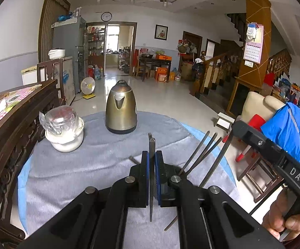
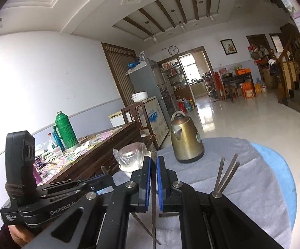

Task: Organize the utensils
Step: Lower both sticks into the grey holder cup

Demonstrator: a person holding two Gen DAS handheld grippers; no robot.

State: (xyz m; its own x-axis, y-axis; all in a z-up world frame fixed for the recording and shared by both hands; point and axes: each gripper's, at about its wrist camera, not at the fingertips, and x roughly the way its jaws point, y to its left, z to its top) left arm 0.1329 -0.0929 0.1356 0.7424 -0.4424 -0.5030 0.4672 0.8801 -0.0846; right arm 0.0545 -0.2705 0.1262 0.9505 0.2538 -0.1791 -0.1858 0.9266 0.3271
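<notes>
Nearest in the left wrist view, left gripper (image 1: pixel 152 155) with blue pads drawn narrow, pinching one dark chopstick (image 1: pixel 151 178) that stands up between them. More chopsticks (image 1: pixel 199 155) fanned out just right of it, some lying on the grey cloth (image 1: pixel 83 166) over a blue round table (image 1: pixel 228 161). Further back on the cloth, a brass-coloured kettle (image 1: pixel 121 110) and, well left of it, a white jar (image 1: pixel 65 132) topped with clear plastic wrap. At the right edge, the right gripper's black body with a hand (image 1: pixel 282 226) on its handle. Beyond, a glossy pale tiled floor, a staircase with wooden rails, a wall clock, a carved dark wooden table (image 1: pixel 15 112) on the left. Nearest in the right wrist view, right gripper (image 2: pixel 153 161) likewise narrow, clamped on a single chopstick (image 2: pixel 154 199) running down between the pads. Three chopsticks (image 2: pixel 226 172) sticking up to its right above the cloth. Left gripper's body low on the left; green thermos (image 2: pixel 66 130) on the wooden table; kettle behind; white beamed ceiling above.
</notes>
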